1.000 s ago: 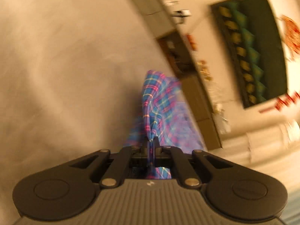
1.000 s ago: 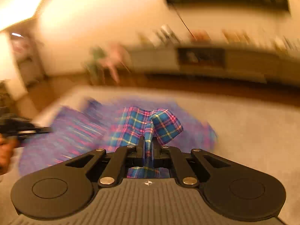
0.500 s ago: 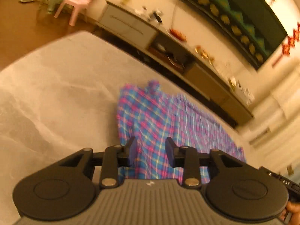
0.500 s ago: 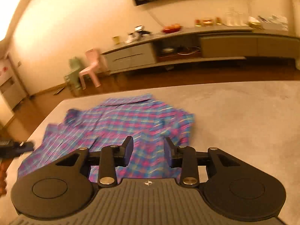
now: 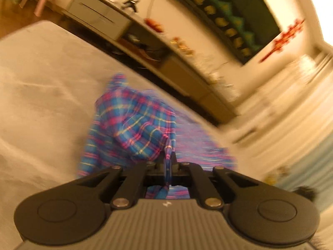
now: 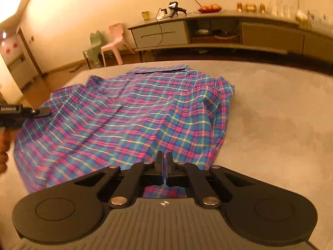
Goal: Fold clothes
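the grey padded surface point(image 6: 270, 108) fills the lower half of both views and carries the plaid shirt point(image 6: 133, 116), which lies across its middle with the collar toward the far edge. the right wrist view shows the shirt nearly whole and mostly flat, its right side rumpled into a ridge; the left wrist view, blurred and tilted, shows only one side of the plaid shirt point(image 5: 133, 129), lifted into a loose peak above the grey padded surface point(image 5: 41, 95).

the long low cabinet point(image 6: 218, 31) stands beyond the surface against the wall; the right wrist view shows it level and sharp, the left wrist view shows the long low cabinet point(image 5: 166, 62) slanted and smeared. a dark green wall hanging point(image 5: 224, 14) with yellow shapes is seen only from the left wrist. a pink chair point(image 6: 114, 41) and a pale green chair point(image 6: 94, 48) stand on the floor left of the cabinet.

the right gripper point(image 6: 164, 162) has its jaws pressed together on the shirt's near hem, a strip of plaid showing between them. the left gripper point(image 5: 170, 162) likewise pinches a fold of plaid that rises between its jaws. the right wrist view alone shows the left gripper point(image 6: 39, 110) from the side at the shirt's left edge, with part of a hand point(image 6: 4, 143) below it.

on the cabinet top stand a spare gripper tool point(image 6: 174, 8), a plate of fruit point(image 6: 209, 8) and a small cup point(image 6: 145, 15).
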